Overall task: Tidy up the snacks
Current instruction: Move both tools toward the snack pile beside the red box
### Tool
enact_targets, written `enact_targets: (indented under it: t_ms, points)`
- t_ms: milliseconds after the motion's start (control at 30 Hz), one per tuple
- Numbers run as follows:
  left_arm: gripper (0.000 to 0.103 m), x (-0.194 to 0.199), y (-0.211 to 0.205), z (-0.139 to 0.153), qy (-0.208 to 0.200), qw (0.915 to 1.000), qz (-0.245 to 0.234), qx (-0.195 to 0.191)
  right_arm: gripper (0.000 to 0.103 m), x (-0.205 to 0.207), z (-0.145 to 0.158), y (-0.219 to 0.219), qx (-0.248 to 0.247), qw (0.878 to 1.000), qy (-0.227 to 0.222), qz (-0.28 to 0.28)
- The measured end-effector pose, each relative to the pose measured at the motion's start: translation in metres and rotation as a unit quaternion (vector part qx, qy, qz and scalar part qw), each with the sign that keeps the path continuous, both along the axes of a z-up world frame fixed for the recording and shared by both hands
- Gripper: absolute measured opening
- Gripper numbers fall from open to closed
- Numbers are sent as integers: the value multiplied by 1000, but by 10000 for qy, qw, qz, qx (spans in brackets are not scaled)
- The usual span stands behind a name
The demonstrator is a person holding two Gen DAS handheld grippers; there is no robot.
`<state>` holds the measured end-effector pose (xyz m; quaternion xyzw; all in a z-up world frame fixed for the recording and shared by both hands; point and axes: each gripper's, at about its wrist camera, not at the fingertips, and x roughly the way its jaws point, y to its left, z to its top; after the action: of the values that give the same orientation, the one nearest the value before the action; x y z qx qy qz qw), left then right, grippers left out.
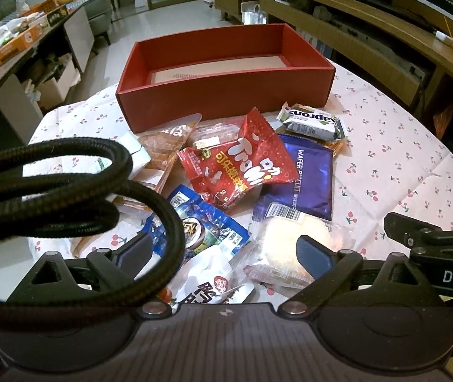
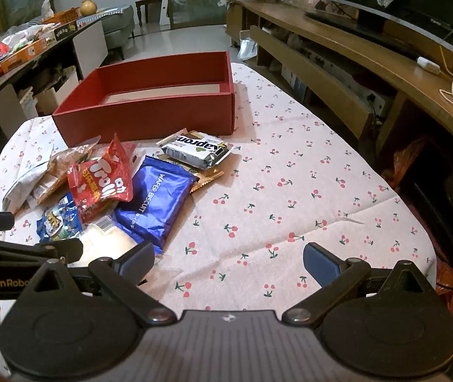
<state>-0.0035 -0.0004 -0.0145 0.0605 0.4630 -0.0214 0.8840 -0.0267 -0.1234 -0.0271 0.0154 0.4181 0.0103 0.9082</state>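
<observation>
My right gripper (image 2: 228,262) hangs open over the cherry-print cloth (image 2: 290,191); snack packets (image 2: 124,191) lie beside the red box (image 2: 150,117).

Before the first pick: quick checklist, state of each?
1. Red box open, nothing seen inside: ok.
2. Left tongs open, nothing held: ok.
3. Right tongs open over bare tablecloth: ok.
4. Snack pile in front of box; red Trolli bag on top, free: ok.
5. Black cable blocks left view: not ok.
6. Blue wafer pack under other packs: cannot tell.
</observation>
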Motion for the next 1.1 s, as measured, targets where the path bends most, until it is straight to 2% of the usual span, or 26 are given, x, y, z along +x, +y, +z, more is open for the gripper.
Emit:
enact_targets:
  t_ms: [1100]
  points:
    - [92, -2, -1, -3, 149, 9999, -19, -10, 103, 2, -5, 3, -46, 9999, 141, 74]
